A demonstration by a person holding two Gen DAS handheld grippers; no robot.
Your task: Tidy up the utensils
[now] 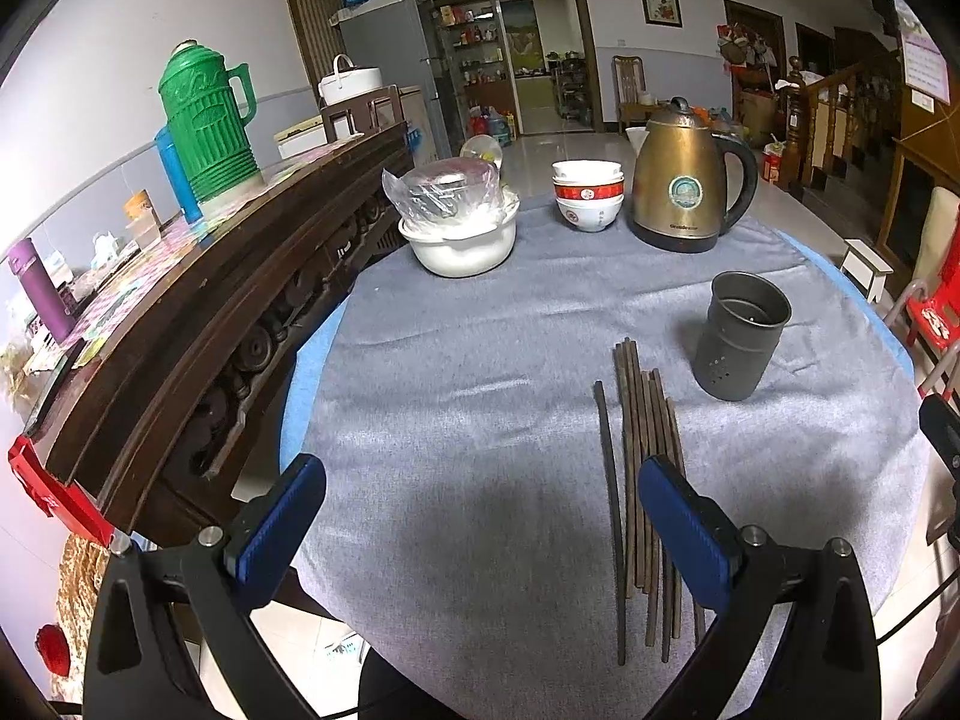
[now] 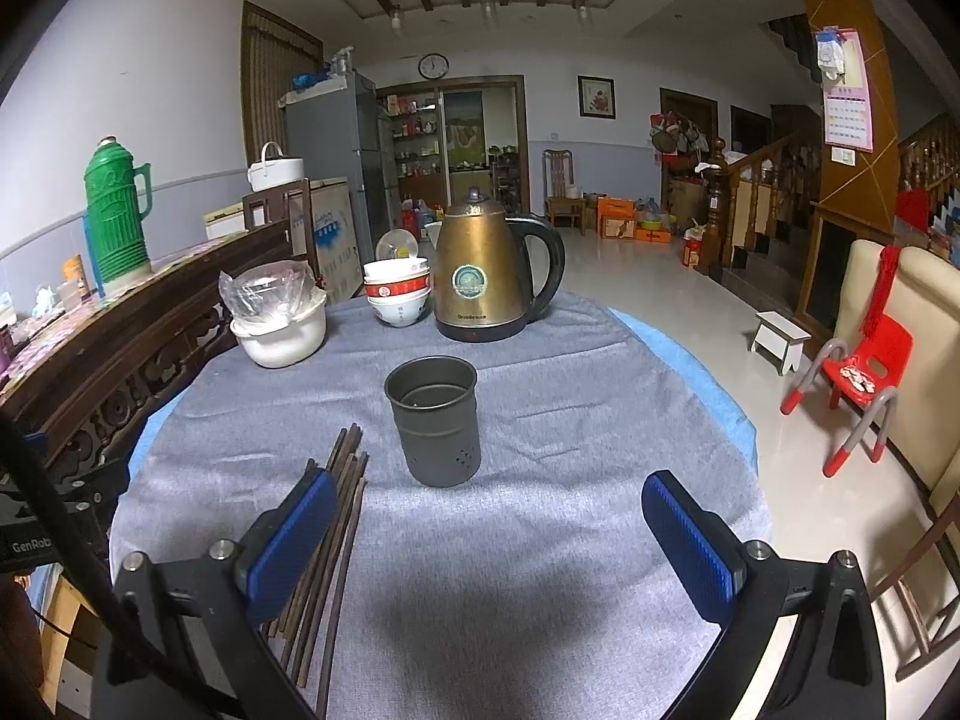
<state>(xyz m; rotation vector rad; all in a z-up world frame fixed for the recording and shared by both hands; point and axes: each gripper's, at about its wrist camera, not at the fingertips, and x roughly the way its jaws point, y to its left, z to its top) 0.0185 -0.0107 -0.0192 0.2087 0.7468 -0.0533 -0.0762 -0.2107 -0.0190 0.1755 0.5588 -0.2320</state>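
Observation:
Several dark wooden chopsticks (image 1: 642,480) lie side by side on the grey cloth, pointing away from me; they also show in the right wrist view (image 2: 336,534). A grey metal utensil cup (image 1: 741,335) stands upright and empty just beyond them, also in the right wrist view (image 2: 433,422). My left gripper (image 1: 480,480) is open and empty above the cloth, its right finger over the chopsticks. My right gripper (image 2: 489,495) is open and empty, just short of the cup, its left finger over the chopsticks.
A brass kettle (image 1: 690,180), stacked bowls (image 1: 588,195) and a white pot with a plastic bag (image 1: 459,228) stand at the table's far side. A dark wooden sideboard (image 1: 198,324) with a green thermos (image 1: 207,120) runs along the left. A red child's chair (image 2: 858,378) stands right.

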